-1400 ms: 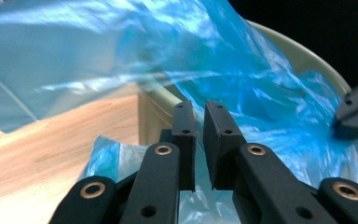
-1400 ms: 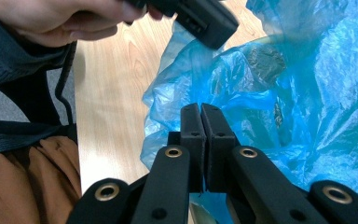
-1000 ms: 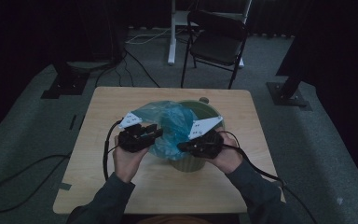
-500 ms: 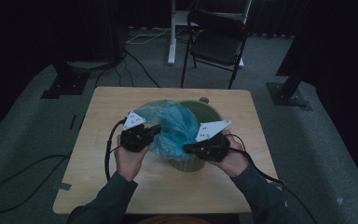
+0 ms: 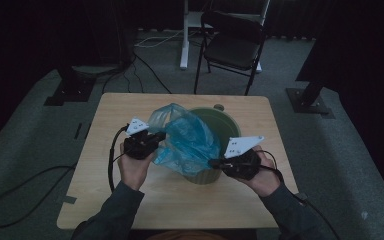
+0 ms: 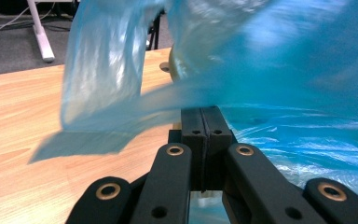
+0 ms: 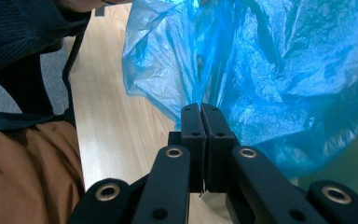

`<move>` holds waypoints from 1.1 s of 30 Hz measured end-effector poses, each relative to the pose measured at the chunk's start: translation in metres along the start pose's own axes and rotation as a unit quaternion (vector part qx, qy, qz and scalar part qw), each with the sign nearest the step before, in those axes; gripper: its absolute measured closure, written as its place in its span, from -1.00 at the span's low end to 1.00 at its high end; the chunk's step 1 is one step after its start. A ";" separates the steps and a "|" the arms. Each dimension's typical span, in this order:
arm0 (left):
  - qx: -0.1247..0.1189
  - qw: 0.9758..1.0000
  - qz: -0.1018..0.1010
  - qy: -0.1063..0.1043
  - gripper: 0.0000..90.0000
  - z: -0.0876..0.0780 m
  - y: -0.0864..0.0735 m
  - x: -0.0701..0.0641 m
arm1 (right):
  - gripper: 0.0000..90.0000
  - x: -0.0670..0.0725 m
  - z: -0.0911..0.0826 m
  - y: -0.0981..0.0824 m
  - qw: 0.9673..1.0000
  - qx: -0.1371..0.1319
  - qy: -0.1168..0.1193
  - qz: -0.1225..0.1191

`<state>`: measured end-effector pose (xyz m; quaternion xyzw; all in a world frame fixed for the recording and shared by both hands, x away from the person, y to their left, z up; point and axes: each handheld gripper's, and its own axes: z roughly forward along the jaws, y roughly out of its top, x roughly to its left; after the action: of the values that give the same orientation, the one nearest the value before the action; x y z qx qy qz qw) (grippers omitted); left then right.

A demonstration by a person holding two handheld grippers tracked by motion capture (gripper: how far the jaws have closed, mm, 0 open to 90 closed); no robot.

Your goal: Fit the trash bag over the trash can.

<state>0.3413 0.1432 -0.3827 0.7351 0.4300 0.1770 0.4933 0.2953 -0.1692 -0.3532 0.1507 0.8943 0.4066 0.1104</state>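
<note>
Bench [image 5: 130, 200], wood top: a green bin [image 5: 219, 120] stands at centre-right, w/ a blue plastic bag [image 5: 187, 142] draped over its near-left rim and partly down inside it.

Bag vs. 1 s ago: it was bunched between your two hands, over the bin's left half. Now it is drawn out wider, its near-right corner pulled toward the bin's near-right rim, and more of the far rim is bare.

Right gripper [image 5: 213, 162]: it has shifted right and a bit nearer to you, and now sits at the bin's near-right edge. Jaws are clenched on a fold of the bag; in the right gripper view the film runs straight into the closed tips [image 7: 200, 108].

Left gripper [image 5: 156, 136]: it has hardly moved, at the bag's left edge, left of the bin. Its jaws have just been closing, w/ the film between them; in the left gripper view they are pressed together on the bag's edge [image 6: 200, 111].

Meaning, as a judgement: you now have a pinch on both sides, so the mouth can be spread and drawn over the rim. Lining is approx. half done; the far rim is not yet covered. Thin film may slip or tear if you pull hard.
</note>
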 end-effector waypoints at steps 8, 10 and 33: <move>0.004 1.000 -0.003 0.002 1.00 0.000 -0.005 0.001 | 0.99 -0.005 -0.011 -0.015 1.000 0.007 -0.014 0.013; 0.010 1.000 0.000 -0.003 1.00 0.000 -0.009 -0.001 | 1.00 -0.007 -0.015 -0.023 1.000 0.013 -0.019 0.021; 0.011 1.000 -0.001 -0.005 1.00 0.002 -0.014 -0.004 | 0.98 -0.061 -0.018 -0.058 0.989 0.028 -0.078 0.120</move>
<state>0.3341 0.1405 -0.3952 0.7407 0.4303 0.1683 0.4878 0.3353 -0.2398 -0.3808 0.2912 0.8694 0.3787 0.1263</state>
